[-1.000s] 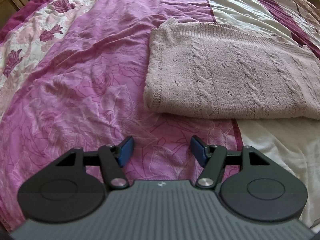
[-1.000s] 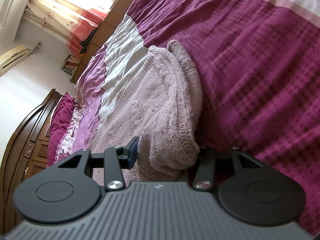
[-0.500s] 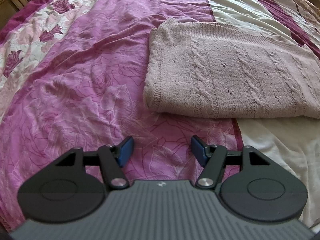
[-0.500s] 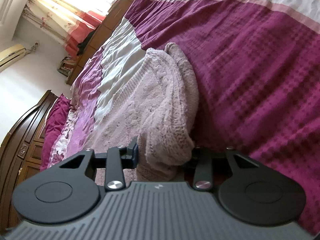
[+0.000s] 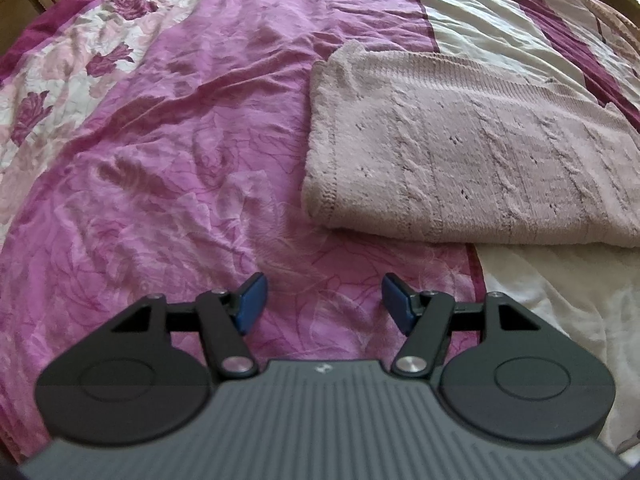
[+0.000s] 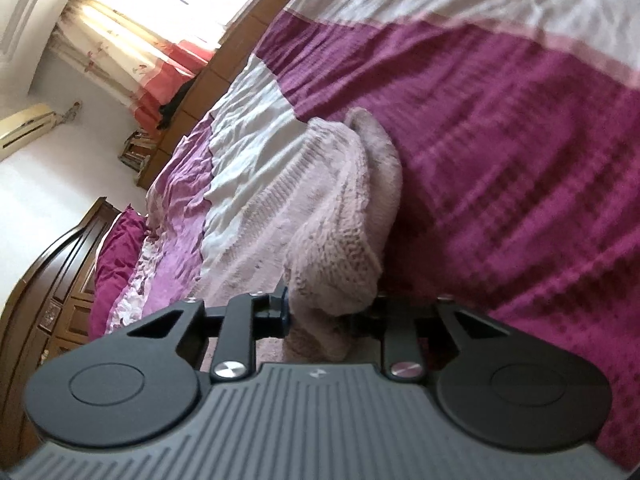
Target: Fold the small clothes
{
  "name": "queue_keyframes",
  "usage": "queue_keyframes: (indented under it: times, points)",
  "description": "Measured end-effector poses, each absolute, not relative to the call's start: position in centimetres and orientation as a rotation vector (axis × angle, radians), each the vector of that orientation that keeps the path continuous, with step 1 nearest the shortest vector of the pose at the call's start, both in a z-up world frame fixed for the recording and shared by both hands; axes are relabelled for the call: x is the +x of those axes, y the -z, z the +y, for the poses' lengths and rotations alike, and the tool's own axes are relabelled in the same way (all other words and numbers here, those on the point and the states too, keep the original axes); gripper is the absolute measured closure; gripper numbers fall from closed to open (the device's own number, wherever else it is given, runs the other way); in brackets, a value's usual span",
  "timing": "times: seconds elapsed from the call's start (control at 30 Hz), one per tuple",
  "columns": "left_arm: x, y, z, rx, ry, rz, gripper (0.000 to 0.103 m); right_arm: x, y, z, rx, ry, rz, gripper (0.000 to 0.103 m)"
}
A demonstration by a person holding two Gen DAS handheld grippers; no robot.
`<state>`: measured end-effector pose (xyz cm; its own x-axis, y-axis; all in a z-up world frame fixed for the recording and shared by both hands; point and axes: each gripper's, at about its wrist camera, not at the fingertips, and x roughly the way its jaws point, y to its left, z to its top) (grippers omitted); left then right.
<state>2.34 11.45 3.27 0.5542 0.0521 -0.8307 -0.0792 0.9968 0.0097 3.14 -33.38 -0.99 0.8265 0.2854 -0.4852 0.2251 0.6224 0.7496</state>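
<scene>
A pale pink cable-knit sweater [image 5: 472,156] lies folded flat on the bed, up and to the right of my left gripper [image 5: 323,304]. The left gripper is open and empty, hovering over the pink bedspread a short way in front of the sweater's near left corner. In the right wrist view, my right gripper [image 6: 326,312] has its jaws closed in around the sweater's bunched right end [image 6: 340,248], which fills the gap between them and hides the right finger's pad.
The bedspread [image 5: 160,160] is pink with rose prints, with white [image 5: 560,312] and dark magenta [image 6: 520,140] bands. A dark wooden headboard [image 6: 52,272], a curtained window [image 6: 132,32] and a wall unit [image 6: 24,128] show at the left of the right wrist view.
The right gripper's jaws have closed in on the sweater's bunched end and the gripper has tilted and shifted a little. The left gripper has stayed still and open.
</scene>
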Motion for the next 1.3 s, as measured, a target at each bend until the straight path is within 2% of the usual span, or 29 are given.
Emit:
queue_keyframes:
  times: [0.43, 0.87, 1.1, 1.3]
  points:
    - [2.4, -4.9, 13.3, -0.052, -0.121, 0.945, 0.038, 4.4, -4.8, -28.9, 0.725, -0.131, 0.515, 0.083]
    - [1.9, -6.6, 15.7, -0.085, -0.169, 0.891, 0.038, 6.3, -10.3, -20.8, 0.592, -0.362, 0.404, 0.084]
    - [1.2, -7.1, 17.0, -0.096, -0.191, 0.876, 0.038, 7.0, -11.0, -14.6, 0.496, -0.501, 0.424, 0.084]
    - [0.7, -6.9, 18.2, -0.111, -0.217, 0.877, 0.038, 7.6, -8.9, -8.1, 0.381, -0.584, 0.518, 0.085]
